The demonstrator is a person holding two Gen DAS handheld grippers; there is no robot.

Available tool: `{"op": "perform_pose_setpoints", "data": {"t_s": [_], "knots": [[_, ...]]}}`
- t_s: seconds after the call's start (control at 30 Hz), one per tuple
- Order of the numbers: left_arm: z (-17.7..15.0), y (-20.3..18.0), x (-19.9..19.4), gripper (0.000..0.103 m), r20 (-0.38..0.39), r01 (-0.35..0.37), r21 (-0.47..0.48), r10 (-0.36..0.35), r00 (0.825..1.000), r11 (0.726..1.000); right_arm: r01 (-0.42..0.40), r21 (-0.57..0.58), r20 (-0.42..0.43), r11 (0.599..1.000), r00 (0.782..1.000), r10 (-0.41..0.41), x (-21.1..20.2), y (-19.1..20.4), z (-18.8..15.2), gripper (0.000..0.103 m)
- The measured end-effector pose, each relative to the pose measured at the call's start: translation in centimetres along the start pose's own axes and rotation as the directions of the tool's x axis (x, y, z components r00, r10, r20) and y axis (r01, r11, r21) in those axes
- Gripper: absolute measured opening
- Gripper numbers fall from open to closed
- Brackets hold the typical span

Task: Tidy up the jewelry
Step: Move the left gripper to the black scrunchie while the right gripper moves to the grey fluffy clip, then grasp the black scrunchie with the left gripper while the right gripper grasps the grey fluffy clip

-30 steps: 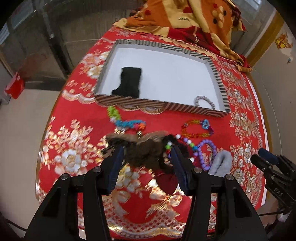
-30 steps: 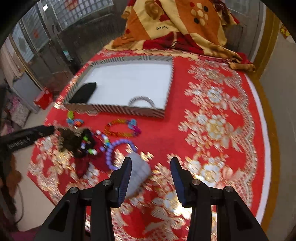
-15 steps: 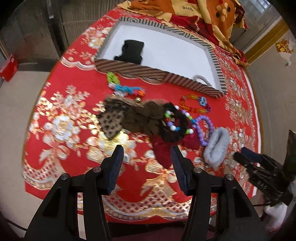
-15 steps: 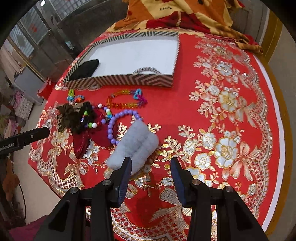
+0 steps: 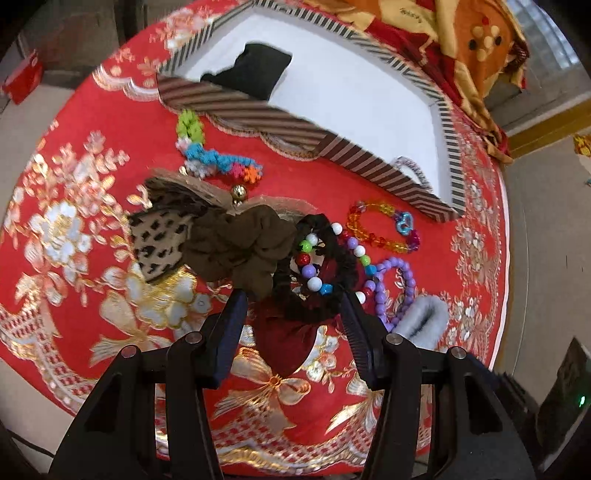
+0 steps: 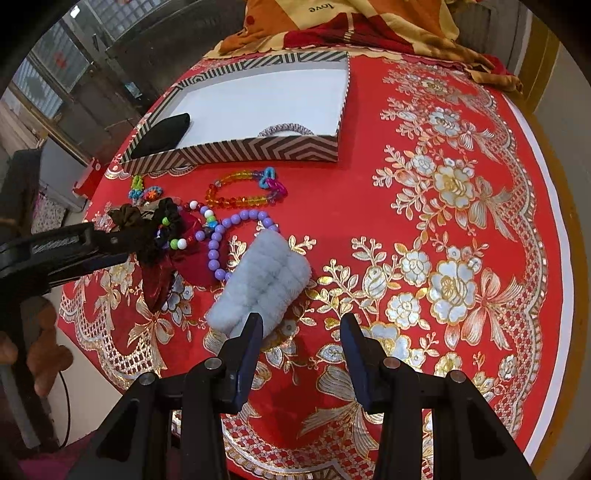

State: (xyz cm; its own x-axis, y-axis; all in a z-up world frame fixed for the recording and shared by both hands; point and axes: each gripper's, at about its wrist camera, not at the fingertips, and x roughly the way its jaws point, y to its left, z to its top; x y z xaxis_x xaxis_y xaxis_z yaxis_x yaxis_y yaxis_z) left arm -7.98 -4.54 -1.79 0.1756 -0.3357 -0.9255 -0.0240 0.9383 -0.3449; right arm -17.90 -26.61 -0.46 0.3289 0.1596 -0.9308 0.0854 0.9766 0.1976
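On a round table under a red and gold floral cloth (image 6: 424,206), a heap of jewelry and hair ties lies near the front-left edge, just in front of a shallow striped box (image 6: 236,151).

The left gripper (image 5: 291,314) has its fingers spread wide and holds nothing. Its tips straddle a dark red velvet piece (image 5: 284,339) and the near side of a black scrunchie (image 5: 325,299) — whether they touch the fabric cannot be told. A string of mixed coloured beads (image 5: 314,271) lies across the black scrunchie. Left of it sit a brown scrunchie (image 5: 240,243) and a leopard-print one (image 5: 159,240).

The right gripper (image 6: 299,325) is also spread wide and empty. Its left finger (image 6: 251,332) sits at the near end of a pale blue fluffy scrunchie (image 6: 262,280); its right finger is over bare cloth.

Beside the fluffy scrunchie lies a purple bead bracelet (image 6: 229,236). Between the heap and the box lie an orange and yellow bead bracelet (image 6: 240,192) and a green-and-blue spiky bracelet (image 5: 210,151).

Inside the box, on its white floor, a black cloth piece (image 5: 255,70) lies at the left end — a greyish hair band (image 6: 286,129) rests against the front wall near the right corner. An orange patterned blanket (image 6: 332,18) is bunched at the table's far edge.
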Motion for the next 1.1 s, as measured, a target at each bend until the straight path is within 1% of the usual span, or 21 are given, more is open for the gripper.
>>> {"op": "perform_pose_setpoints", "data": {"t_s": [0.07,0.1,0.13,0.23,0.4,0.57,0.67,0.73,0.77,0.83,0.93,0.97,1.0,1.03,1.07,1.1], "knots": [[0.2,0.1,0.7,0.038,-0.006,0.011,-0.018,-0.011,1.000,1.000,-0.002,-0.001,-0.004,1.000,1.000,0.002,0.1,0.0,0.0,0.041],[0.3,0.1,1.0,0.024,-0.011,0.006,-0.024,-0.006,1.000,1.000,-0.003,-0.002,-0.005,1.000,1.000,0.003,0.2,0.0,0.0,0.041],[0.4,0.2,1.1,0.015,-0.010,0.004,-0.025,-0.004,1.000,1.000,-0.005,-0.004,-0.007,1.000,1.000,0.005,0.2,0.1,0.0,0.041],[0.3,0.2,0.5,0.008,0.007,0.016,-0.002,-0.016,1.000,1.000,-0.012,-0.006,-0.008,1.000,1.000,0.011,0.3,0.1,0.2,0.041],[-0.4,0.8,-1.5,0.006,0.006,0.060,0.019,-0.060,0.998,0.998,-0.036,0.009,-0.008,0.999,0.999,0.036,0.8,-0.1,0.6,0.041],[-1.3,1.7,-3.1,0.006,-0.013,0.068,0.048,-0.068,0.998,0.997,-0.078,0.045,-0.019,0.996,0.997,0.079,1.6,-0.4,0.9,0.042],[-2.1,2.0,-3.7,0.006,-0.012,0.048,0.064,-0.047,0.999,0.997,-0.117,0.076,-0.018,0.990,0.993,0.119,2.1,-0.5,1.1,0.044],[-2.7,2.3,-3.9,0.006,-0.021,0.043,0.074,-0.042,0.999,0.996,-0.146,0.102,-0.014,0.984,0.989,0.148,2.4,-0.5,1.2,0.051],[-2.9,2.4,-4.0,0.006,-0.024,0.039,0.080,-0.037,0.999,0.996,-0.164,0.114,-0.009,0.980,0.986,0.166,2.5,-0.5,1.3,0.053],[-3.5,2.5,-4.0,0.006,-0.023,0.013,0.103,-0.011,1.000,0.995,-0.189,0.127,-0.003,0.974,0.982,0.190,2.7,-0.2,1.7,0.060],[-3.9,2.9,-3.5,0.006,-0.038,-0.002,0.105,0.006,0.999,0.994,-0.168,0.101,-0.022,0.981,0.985,0.171,3.6,0.5,2.4,0.060],[-3.9,3.0,-3.3,0.006,-0.043,-0.001,0.099,0.006,0.999,0.995,-0.147,0.086,-0.037,0.985,0.988,0.151,4.1,0.7,2.6,0.060],[-3.9,2.9,-3.3,0.006,-0.045,0.000,0.097,0.005,0.999,0.995,-0.128,0.073,-0.052,0.989,0.990,0.132,4.7,0.9,2.6,0.059],[-3.9,2.9,-3.3,0.006,-0.045,0.001,0.098,0.003,0.999,0.995,-0.117,0.065,-0.054,0.991,0.991,0.121,4.9,1.0,2.7,0.046],[-3.9,2.8,-3.4,0.006,-0.043,0.004,0.101,0.000,0.999,0.995,-0.114,0.057,-0.048,0.992,0.992,0.116,5.1,1.0,2.6,0.040],[-3.9,2.7,-3.5,0.006,-0.041,0.006,0.103,-0.002,0.999,0.995,-0.114,0.042,-0.044,0.993,0.992,0.116,5.0,1.1,2.4,0.037]]}}
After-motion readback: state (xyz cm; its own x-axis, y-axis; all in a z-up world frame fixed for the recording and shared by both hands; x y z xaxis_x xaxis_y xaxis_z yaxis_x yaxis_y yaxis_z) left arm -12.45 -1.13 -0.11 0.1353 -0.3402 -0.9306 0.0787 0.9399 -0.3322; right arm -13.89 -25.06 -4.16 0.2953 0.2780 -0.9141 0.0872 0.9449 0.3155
